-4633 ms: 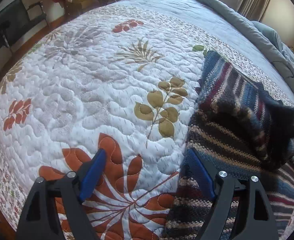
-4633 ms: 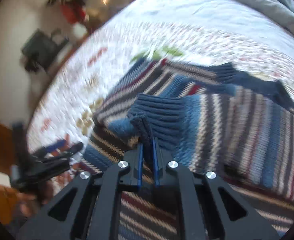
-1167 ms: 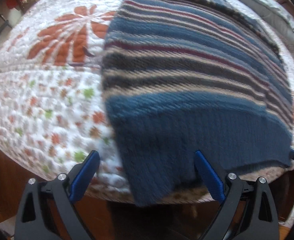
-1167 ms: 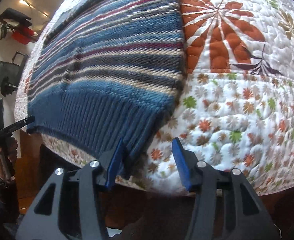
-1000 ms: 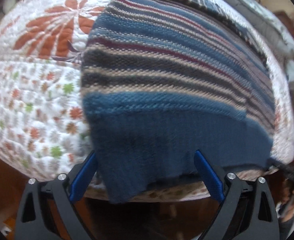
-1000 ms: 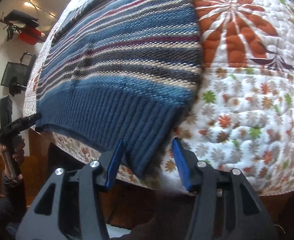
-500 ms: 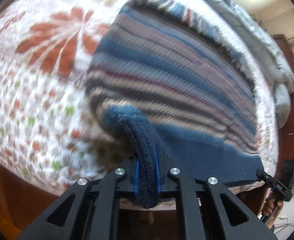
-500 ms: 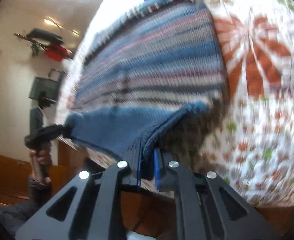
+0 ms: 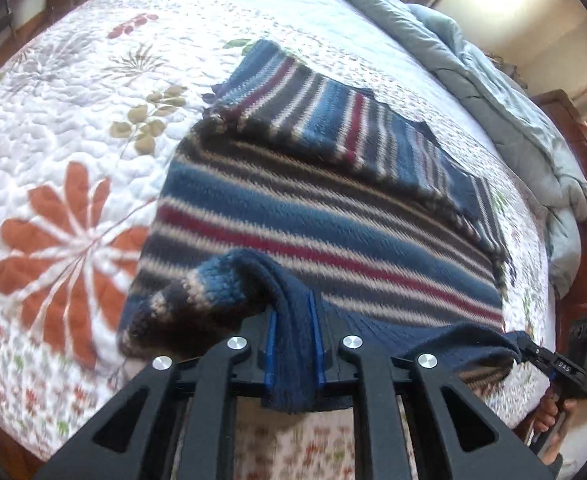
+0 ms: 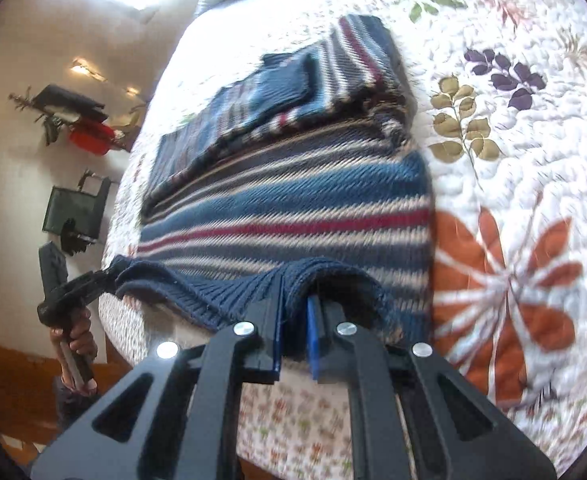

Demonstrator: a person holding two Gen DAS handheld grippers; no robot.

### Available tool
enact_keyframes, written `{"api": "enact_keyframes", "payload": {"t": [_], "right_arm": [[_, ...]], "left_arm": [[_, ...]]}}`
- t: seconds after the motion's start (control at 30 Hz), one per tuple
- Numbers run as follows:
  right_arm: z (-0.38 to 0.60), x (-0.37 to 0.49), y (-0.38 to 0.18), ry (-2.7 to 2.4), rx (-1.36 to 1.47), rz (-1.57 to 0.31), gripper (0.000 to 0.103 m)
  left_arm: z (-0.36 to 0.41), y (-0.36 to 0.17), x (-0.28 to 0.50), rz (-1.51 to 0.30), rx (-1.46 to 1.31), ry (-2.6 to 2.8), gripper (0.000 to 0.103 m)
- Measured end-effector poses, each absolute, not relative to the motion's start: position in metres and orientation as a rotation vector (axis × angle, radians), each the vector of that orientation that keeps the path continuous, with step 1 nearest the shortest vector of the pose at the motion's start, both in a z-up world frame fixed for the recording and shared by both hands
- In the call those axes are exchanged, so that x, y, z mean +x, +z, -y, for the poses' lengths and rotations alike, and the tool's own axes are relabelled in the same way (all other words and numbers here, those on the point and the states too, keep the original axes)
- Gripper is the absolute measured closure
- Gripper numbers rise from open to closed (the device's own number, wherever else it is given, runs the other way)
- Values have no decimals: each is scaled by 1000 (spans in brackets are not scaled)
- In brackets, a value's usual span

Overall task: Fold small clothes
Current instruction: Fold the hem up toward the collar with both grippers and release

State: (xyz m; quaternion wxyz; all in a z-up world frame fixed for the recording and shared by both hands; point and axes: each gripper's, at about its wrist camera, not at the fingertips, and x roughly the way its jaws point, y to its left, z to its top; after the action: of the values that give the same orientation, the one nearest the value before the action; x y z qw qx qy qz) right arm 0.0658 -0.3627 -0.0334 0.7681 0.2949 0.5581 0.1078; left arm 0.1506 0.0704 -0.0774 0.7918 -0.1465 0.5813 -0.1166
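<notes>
Left wrist view: your left tool [image 9: 292, 344] is clamped on the dark blue ribbed hem of the striped sweater [image 9: 325, 216], the knit bunched between its blue pads [image 9: 271, 346] and hanging out below them. Ahead of the tool the sweater lies flat on the floral quilt [image 9: 73, 128] of the bed, with a folded sleeve lying across its far end. Off to the tool's right, your right tool [image 9: 529, 350] pinches the other hem corner near the quilt's edge.

Right wrist view: your right tool [image 10: 295, 334] is closed on the hem too, ribbing pulled up between its fingers. The sweater [image 10: 293, 200] stretches away in front of it, and the left tool [image 10: 93, 280] grips the hem to its left. A grey duvet [image 9: 493, 92] lies beyond the sweater.
</notes>
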Motion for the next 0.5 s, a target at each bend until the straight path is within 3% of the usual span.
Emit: {"api": "enact_keyframes", "payload": {"t": [0.13, 0.23, 0.3, 0.33, 0.5], "right_arm": [[377, 89, -59, 210, 726, -1253, 86], [390, 90, -64, 241, 797, -1245, 84], [398, 87, -59, 258, 825, -1220, 61], [406, 82, -51, 205, 808, -1186, 35], [419, 73, -16, 184, 733, -1109, 42]], "left_arm": [[-76, -92, 173, -1264, -297, -189, 62], [-89, -85, 177, -1241, -301, -183, 51], [-100, -76, 175, -1200, -282, -152, 44], [-107, -68, 172, -1171, -254, -130, 43], [-108, -49, 162, -1091, -116, -136, 41]]}}
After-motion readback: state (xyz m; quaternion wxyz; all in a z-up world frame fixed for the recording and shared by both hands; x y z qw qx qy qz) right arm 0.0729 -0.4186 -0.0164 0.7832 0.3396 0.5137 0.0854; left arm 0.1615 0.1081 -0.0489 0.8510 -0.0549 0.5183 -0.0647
